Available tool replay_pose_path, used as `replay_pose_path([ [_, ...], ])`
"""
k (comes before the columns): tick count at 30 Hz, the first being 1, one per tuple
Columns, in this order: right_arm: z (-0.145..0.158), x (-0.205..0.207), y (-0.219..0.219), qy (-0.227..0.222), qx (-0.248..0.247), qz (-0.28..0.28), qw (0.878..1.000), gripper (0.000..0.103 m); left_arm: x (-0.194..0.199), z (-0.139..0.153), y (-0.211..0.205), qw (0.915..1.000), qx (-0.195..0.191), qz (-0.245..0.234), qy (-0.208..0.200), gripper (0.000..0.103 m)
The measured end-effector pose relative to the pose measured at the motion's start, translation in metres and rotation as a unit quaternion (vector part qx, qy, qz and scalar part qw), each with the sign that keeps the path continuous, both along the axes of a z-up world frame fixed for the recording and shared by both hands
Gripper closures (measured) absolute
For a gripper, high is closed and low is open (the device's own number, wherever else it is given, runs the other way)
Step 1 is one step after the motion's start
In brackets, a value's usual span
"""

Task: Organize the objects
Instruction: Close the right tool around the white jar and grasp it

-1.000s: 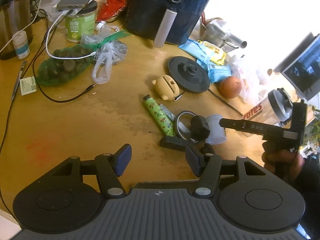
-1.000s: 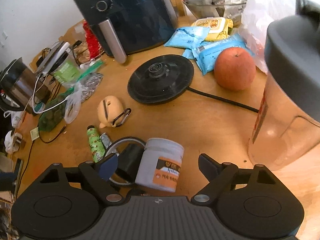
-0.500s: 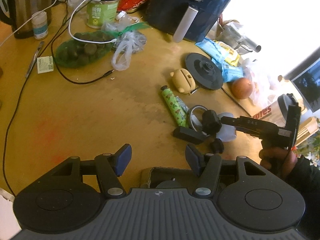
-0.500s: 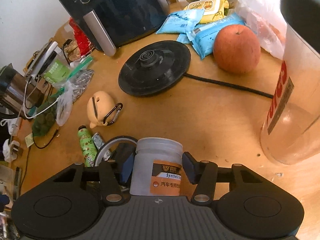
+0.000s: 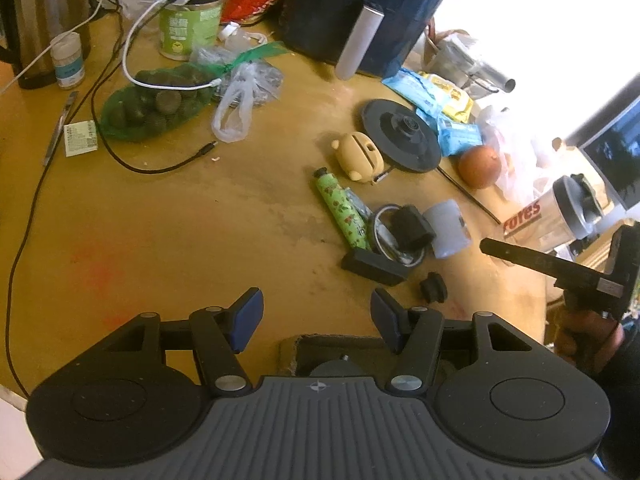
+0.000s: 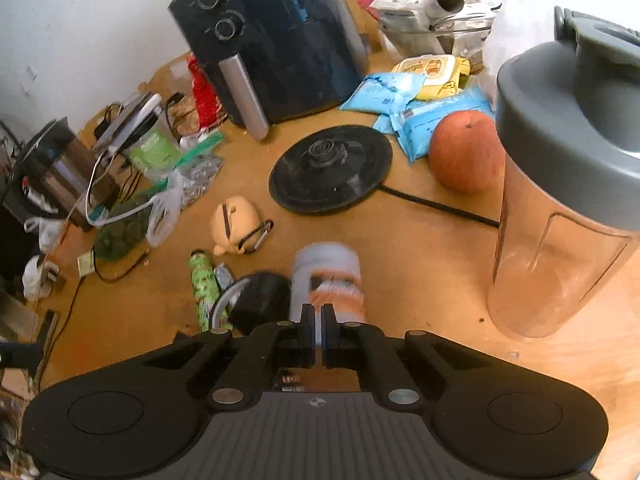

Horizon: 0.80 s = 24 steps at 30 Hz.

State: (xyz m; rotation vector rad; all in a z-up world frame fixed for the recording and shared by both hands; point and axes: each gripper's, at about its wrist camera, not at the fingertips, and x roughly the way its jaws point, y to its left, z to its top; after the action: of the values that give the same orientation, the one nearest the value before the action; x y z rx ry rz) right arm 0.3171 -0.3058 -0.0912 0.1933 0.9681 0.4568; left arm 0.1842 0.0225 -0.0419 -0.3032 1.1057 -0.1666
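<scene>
Our right gripper (image 6: 318, 334) has its jaws together on nothing, the small grey tub with an orange label (image 6: 326, 280) lying just ahead, while our left gripper (image 5: 316, 316) stands apart, empty.

Open tabletop (image 5: 168, 232) ahead of left tool (image 5: 316, 314), bare up to black cable (image 5: 160, 166) and green net bag (image 5: 156, 106). Right of that, crowded: green tube (image 5: 340, 208), black block (image 5: 374, 266), small black knob (image 5: 433, 287), grey jar (image 5: 447, 228) on its side. Past the jar, clear strip (image 6: 420, 248) between kettle base (image 6: 332, 168), its cord (image 6: 440, 204) and tall shaker bottle (image 6: 560, 208). Apple (image 6: 466, 150) and air fryer (image 6: 276, 40) blocking the far side.
</scene>
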Motion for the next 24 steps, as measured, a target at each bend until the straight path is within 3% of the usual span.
replay_pose_path([
  [2,-0.002,-0.002,0.000,0.006,0.010,0.000,1.000,0.091,-0.001,0.001,-0.004,1.0000,0.000,-0.006,-0.001,0.044],
  [4,-0.002,-0.002,0.001,0.006,0.015,-0.006,1.000,0.076,-0.002,0.001,-0.007,0.9999,0.001,-0.010,-0.001,0.044],
  [6,-0.002,-0.001,0.004,-0.003,0.010,-0.015,1.000,0.045,-0.003,0.002,-0.010,0.9999,0.002,-0.012,-0.002,0.044],
  [8,-0.001,0.002,0.010,-0.013,0.000,-0.017,1.000,0.037,-0.005,0.004,-0.011,0.9999,0.003,-0.013,-0.001,0.044],
  [18,-0.022,0.038,0.045,-0.035,-0.113,0.005,0.993,0.036,-0.016,0.007,-0.002,0.9999,0.011,0.008,0.004,0.044],
  [23,-0.036,0.053,0.059,-0.028,-0.144,0.034,0.989,0.037,-0.024,0.009,0.005,0.9996,0.015,0.023,0.006,0.044],
  [24,-0.039,0.056,0.060,-0.023,-0.144,0.038,0.989,0.043,-0.025,0.009,0.007,0.9995,0.016,0.027,0.007,0.044],
])
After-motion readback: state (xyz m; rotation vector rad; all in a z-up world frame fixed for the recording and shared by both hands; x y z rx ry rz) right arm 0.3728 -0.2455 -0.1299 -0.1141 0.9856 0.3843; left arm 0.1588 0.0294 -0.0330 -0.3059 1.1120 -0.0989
